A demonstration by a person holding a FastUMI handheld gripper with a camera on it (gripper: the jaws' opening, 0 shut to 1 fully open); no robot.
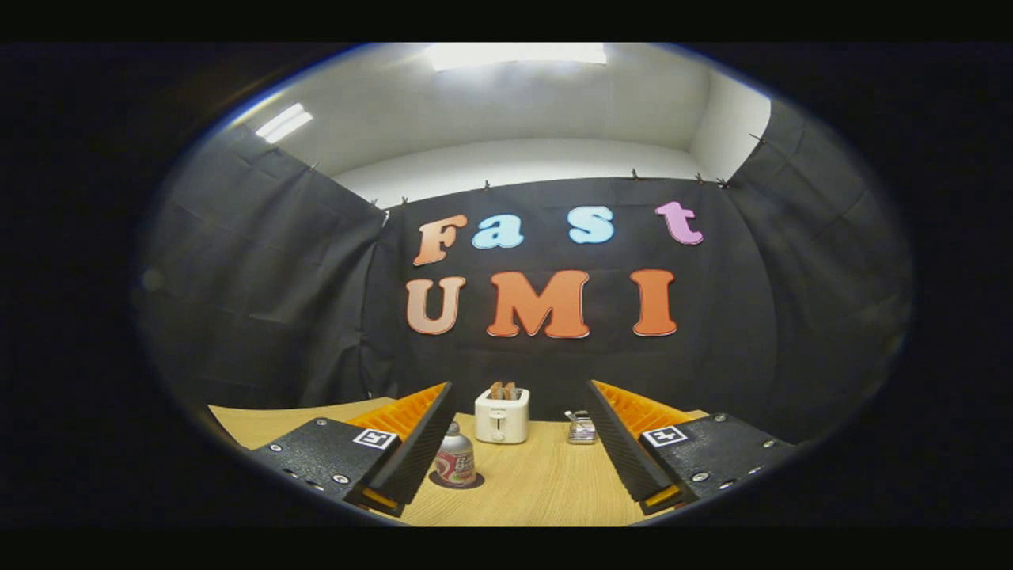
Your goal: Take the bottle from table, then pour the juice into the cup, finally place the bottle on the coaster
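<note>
A small bottle (455, 457) with a silver cap and a red-and-white label stands upright on a dark round coaster (457, 480) on the wooden table (538, 483). It sits just inside my left finger (411, 447), apart from it. A small clear cup (582, 427) stands further back, close to my right finger (625, 451). My gripper (514, 499) is open wide, with only bare table between its fingers.
A white toaster (501, 415) with bread slices in its slots stands at the back of the table, between and beyond the fingers. Black cloth walls close in the booth on three sides.
</note>
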